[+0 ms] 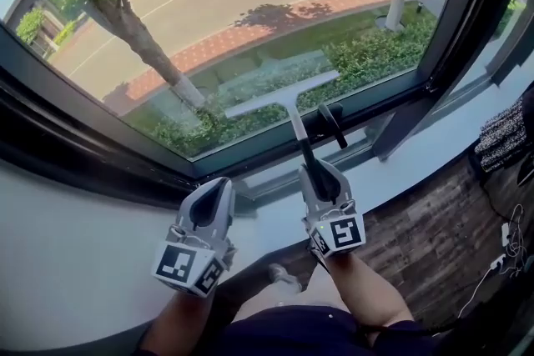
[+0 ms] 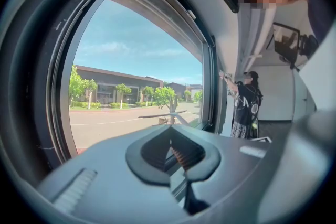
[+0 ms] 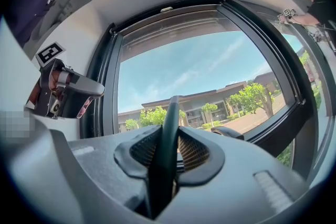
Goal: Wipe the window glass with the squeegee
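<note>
The squeegee has a white blade (image 1: 282,96) lying against the lower part of the window glass (image 1: 250,4), tilted up to the right. Its dark handle (image 1: 304,150) runs down into my right gripper (image 1: 319,175), which is shut on it. In the right gripper view the handle (image 3: 167,139) stands upright between the ribbed pads of that gripper (image 3: 167,153). My left gripper (image 1: 215,192) hangs to the left of it over the sill, shut and holding nothing. From the left gripper (image 2: 176,152) view the blade (image 2: 163,114) shows edge-on against the glass.
A black window handle (image 1: 331,122) sticks out of the dark lower frame (image 1: 100,154) just right of the squeegee handle. The white sill (image 1: 83,254) lies below. Wood flooring (image 1: 434,238) and cables are at the right. Another person (image 2: 244,105) stands at a farther window.
</note>
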Demonstrator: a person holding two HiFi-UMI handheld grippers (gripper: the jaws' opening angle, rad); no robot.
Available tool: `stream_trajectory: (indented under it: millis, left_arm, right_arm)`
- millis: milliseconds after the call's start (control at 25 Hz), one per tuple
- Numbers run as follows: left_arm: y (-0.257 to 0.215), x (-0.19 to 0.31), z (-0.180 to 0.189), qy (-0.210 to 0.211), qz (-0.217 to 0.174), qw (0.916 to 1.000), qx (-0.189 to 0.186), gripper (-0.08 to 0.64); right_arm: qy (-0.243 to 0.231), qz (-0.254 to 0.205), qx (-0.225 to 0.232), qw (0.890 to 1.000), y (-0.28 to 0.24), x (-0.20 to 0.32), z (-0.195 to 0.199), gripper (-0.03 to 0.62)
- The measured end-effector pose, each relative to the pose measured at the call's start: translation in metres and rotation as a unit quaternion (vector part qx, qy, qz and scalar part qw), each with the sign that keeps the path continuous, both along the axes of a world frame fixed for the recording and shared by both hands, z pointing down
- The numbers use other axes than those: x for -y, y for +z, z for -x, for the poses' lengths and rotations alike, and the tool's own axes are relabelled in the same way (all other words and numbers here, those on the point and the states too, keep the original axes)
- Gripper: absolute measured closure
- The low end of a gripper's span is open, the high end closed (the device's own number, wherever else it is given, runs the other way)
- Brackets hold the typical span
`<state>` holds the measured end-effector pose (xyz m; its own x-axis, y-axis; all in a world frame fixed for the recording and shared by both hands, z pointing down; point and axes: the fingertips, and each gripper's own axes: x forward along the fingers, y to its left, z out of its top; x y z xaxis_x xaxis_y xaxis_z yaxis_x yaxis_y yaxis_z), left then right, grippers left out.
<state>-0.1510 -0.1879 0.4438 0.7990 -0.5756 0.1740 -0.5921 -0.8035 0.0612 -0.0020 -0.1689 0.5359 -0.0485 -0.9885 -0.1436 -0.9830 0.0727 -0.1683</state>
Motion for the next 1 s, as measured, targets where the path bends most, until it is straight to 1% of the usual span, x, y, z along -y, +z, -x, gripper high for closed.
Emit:
stream_trajectory:
  millis: [160,320,480,800,920,1000]
  left_arm:
    - [-0.001,-0.002,0.008,-0.004,0.011,0.9999,0.003,0.555]
    - [0.006,-0.011,0.007,0.005,0.024,0.9997,0.001,0.555]
    - [0.010,-0.010,0.012,-0.003,0.027,0.9996,0.006,0.555]
    - [0.022,-0.014,0.017,-0.005,0.035,0.9993,0.014,0.555]
    - [0.021,-0.010,0.019,-0.009,0.037,0.9992,0.009,0.555]
    - [0.022,-0.008,0.015,-0.005,0.040,0.9992,0.001,0.555]
  right_arm:
    - [-0.005,-0.002,0.017,1.000,0.002,0.004,0.012,0.492]
    - [-0.004,0.024,0.020,1.000,0.024,0.001,0.008,0.492]
    - [-0.005,0.038,0.026,0.999,0.040,-0.003,0.008,0.492]
    - [-0.007,0.068,0.057,0.996,0.067,-0.004,0.008,0.492]
    - [-0.011,0.077,0.062,0.995,0.067,-0.003,0.009,0.492]
    - [-0.008,0.088,0.059,0.994,0.067,-0.010,0.006,0.492]
